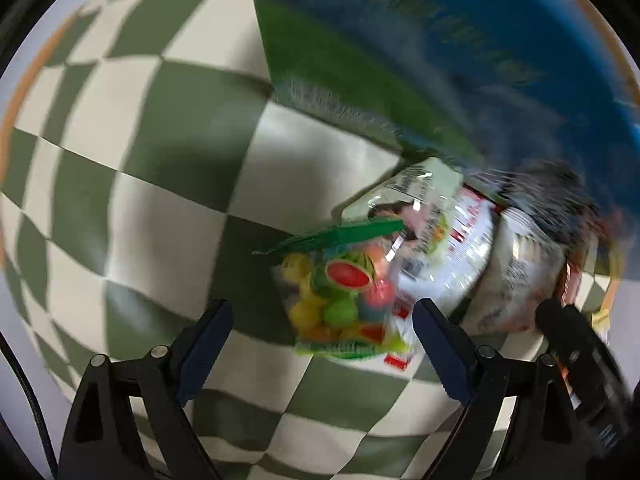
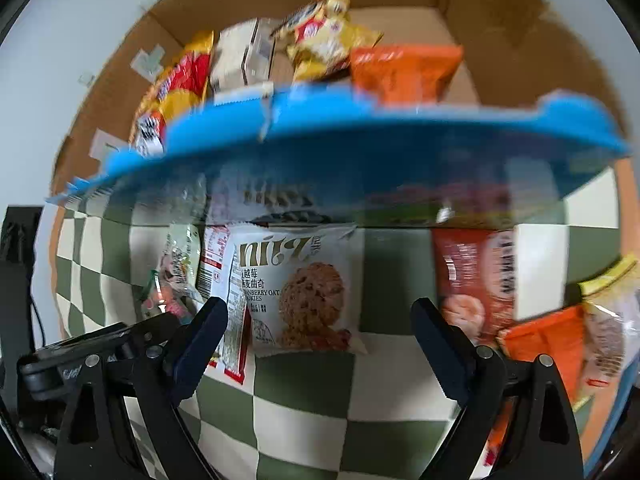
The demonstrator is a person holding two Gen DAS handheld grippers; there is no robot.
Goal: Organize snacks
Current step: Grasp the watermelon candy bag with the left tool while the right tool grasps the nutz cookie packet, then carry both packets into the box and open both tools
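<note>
Both grippers, left (image 1: pixel 322 344) and right (image 2: pixel 320 344), stood apart, empty
Risk: the clear crinkly candy bag (image 1: pixel 340 300) could slip from a shallow pinch

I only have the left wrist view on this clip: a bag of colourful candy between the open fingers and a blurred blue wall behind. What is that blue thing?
Observer: It is the blue flap of a cardboard box, seen from the right wrist.
Operator: Anything in the box?
Observer: Yes, several packets, including an orange packet and a yellow packet.
Operator: What faces the right tool?
Observer: The right tool is open over a cranberry oat cookie pack lying on the checked cloth.
</note>
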